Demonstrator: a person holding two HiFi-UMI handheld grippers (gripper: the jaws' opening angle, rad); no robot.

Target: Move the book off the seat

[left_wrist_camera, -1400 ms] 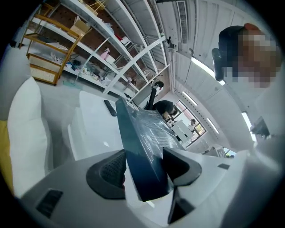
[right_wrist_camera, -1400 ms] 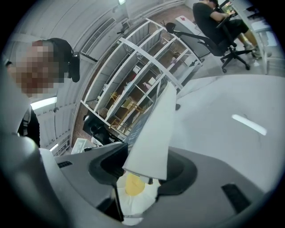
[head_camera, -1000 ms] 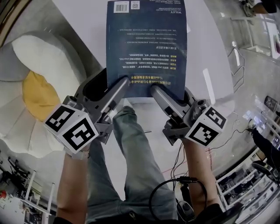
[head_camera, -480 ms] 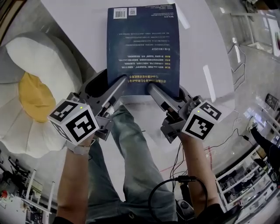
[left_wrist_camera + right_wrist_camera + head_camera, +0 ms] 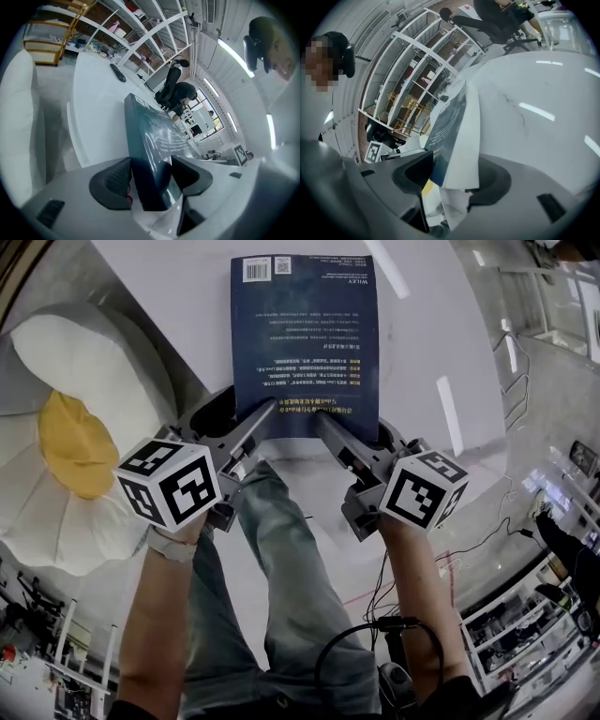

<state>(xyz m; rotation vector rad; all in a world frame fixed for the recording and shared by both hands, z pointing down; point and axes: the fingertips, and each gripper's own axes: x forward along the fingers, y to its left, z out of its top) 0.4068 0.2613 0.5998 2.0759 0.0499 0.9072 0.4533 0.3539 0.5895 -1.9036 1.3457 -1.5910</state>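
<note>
1. The book is a dark blue paperback seen back cover up, its barcode at the far edge. It lies out over the white surface, clear of the seat.
2. The seat is a white padded shape with a yellow patch, well to the left of the book and beside the surface.
3. The left tool grips the near edge of the book at its left corner. In the left gripper view the book stands between the two dark pads of that tool, and both pads press on it.
4. The right tool holds the same near edge, towards the right corner. In the right gripper view its jaws have just been opening a little, yet the book is between them, one pad on the cover and the other on the white page block.
5. From that view the surface spreads out glossy and white under the book. Whether the far edge of the book touches it cannot be told.
6. Each tool carries a cube with square markers, left and right.
7. The person's leg in jeans shows below, between the two arms.
</note>
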